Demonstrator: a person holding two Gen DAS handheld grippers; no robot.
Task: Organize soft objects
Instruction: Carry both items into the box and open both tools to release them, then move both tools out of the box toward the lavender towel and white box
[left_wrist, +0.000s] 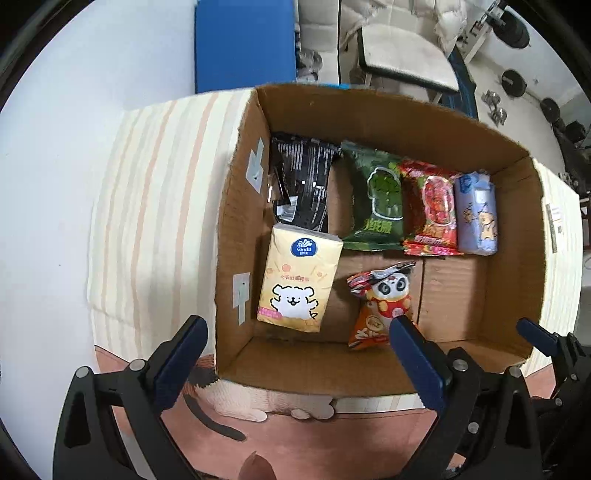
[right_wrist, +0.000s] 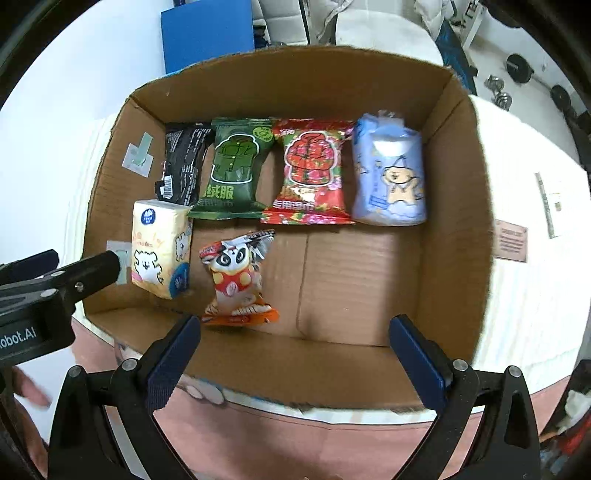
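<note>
An open cardboard box (left_wrist: 373, 110) (right_wrist: 458, 177) holds several soft packs. Along its far side lie a black pack (left_wrist: 303, 181) (right_wrist: 184, 162), a green pack (left_wrist: 380, 199) (right_wrist: 232, 170), a red pack (left_wrist: 432, 214) (right_wrist: 310, 173) and a pale blue tissue pack (left_wrist: 476, 214) (right_wrist: 391, 173). Nearer lie a yellow Vinda tissue pack (left_wrist: 295, 284) (right_wrist: 159, 247) and an orange panda pack (left_wrist: 380, 306) (right_wrist: 240, 277). My left gripper (left_wrist: 295, 328) is open and empty over the box's near left corner. My right gripper (right_wrist: 295, 328) is open and empty above the box's near edge.
The box stands on a cream striped cloth (left_wrist: 147, 192) over a white table (left_wrist: 48, 166). A pink cartoon mat (left_wrist: 295, 443) lies in front. A blue board (left_wrist: 243, 44), a chair (left_wrist: 406, 55) and dumbbells (left_wrist: 513, 81) are behind. The left gripper shows in the right wrist view (right_wrist: 74, 280).
</note>
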